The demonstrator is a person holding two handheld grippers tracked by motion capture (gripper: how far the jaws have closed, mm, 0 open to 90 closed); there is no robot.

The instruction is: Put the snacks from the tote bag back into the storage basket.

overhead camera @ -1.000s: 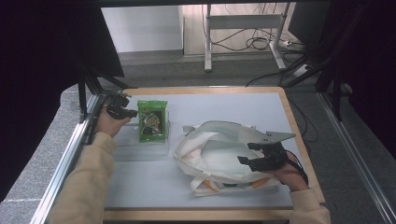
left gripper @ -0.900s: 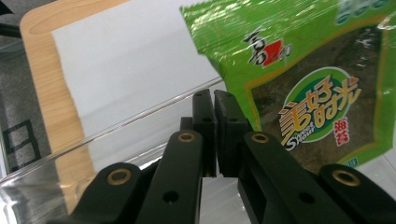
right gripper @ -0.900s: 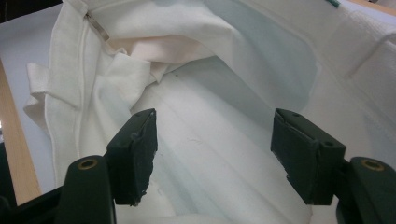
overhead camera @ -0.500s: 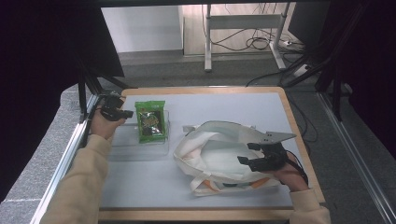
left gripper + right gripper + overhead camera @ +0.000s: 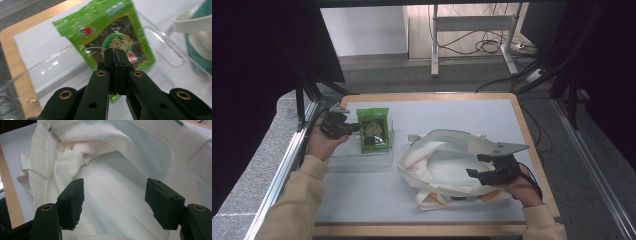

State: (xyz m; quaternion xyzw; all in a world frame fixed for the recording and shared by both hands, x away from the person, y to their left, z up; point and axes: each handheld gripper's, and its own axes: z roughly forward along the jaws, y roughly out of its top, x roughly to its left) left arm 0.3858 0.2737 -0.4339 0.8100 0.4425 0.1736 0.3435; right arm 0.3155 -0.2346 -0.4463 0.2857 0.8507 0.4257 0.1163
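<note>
At lower right of the high view the white tote bag (image 5: 447, 165) lies mouth-open, the right gripper (image 5: 484, 172) spread wide inside it. Upper left, the left gripper (image 5: 357, 128) pinches the green snack packet (image 5: 374, 131) above its clear tray (image 5: 362, 157) — best lifted clear, carried flat to the bag.

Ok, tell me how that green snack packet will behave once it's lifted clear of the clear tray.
The green snack packet looks like thin, crinkly film, so it is probably light and floppy. The left gripper, shut on its lower edge, holds it by one spot; it may sag or swing. Its glossy surface could slip.
</note>
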